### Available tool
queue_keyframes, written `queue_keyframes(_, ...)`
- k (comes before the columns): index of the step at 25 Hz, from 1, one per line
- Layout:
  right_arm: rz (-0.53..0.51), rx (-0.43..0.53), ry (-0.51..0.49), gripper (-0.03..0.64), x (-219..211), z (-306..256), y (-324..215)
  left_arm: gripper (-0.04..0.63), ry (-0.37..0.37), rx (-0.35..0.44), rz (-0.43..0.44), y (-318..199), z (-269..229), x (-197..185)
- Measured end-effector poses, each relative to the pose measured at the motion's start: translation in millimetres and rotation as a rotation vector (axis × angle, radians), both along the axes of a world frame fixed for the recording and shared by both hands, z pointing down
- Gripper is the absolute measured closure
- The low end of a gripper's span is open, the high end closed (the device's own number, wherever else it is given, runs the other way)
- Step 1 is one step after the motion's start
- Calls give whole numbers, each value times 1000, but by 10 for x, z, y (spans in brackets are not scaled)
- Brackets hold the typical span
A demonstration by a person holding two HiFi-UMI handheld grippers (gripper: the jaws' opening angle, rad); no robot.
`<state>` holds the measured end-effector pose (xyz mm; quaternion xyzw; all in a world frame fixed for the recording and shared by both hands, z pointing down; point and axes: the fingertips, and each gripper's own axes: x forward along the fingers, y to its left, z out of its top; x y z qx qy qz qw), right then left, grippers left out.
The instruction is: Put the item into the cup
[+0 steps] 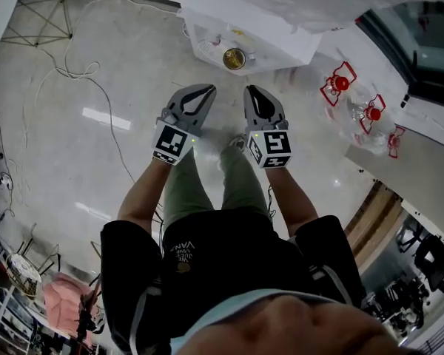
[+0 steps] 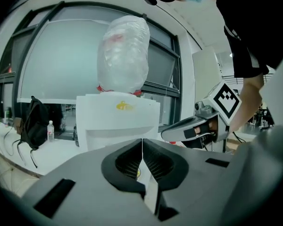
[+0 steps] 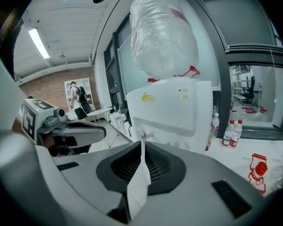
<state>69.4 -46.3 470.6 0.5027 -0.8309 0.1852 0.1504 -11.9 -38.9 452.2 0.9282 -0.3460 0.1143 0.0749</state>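
**Both jaws closed, cup ahead on the dispenser**

Shut tip to tip: left gripper [image 2: 142, 142], with only a pale slit behind the tips and nothing made out between the pads. Likewise together: right gripper [image 3: 142, 144], a pale wedge showing in the gap behind its tips. Paper or mere background, cannot tell. Held side by side, close but apart, each visible in the other's view. Both aimed at a white water dispenser [image 2: 118, 121] topped by an upturned bottle [image 2: 124, 55] wrapped in clear plastic. Just above the right tips in the right gripper view: a red-marked tap [image 3: 142, 135]. On the dispenser's ledge: cup [image 1: 234, 58], round and gold-brown inside from above, ahead of both grippers and touched by neither. As for the item, not made out in any view. Further out: small water bottles [image 3: 236, 132] on a white counter [image 3: 273, 147] right of the dispenser, and a black bag [image 2: 35, 121] slumped to its left. Underneath, pale glossy floor [image 1: 81, 146].
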Motion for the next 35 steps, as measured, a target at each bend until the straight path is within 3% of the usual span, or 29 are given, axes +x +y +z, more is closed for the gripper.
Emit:
queue_keyframes(19, -117, 117, -77, 565, 20, -1584, 627, 575, -1, 65, -88, 721, -1457, -31)
queue_keyframes(35, -118, 167, -90, 566, 383, -2204, 929, 575, 17, 128, -92, 985, -2157, 216)
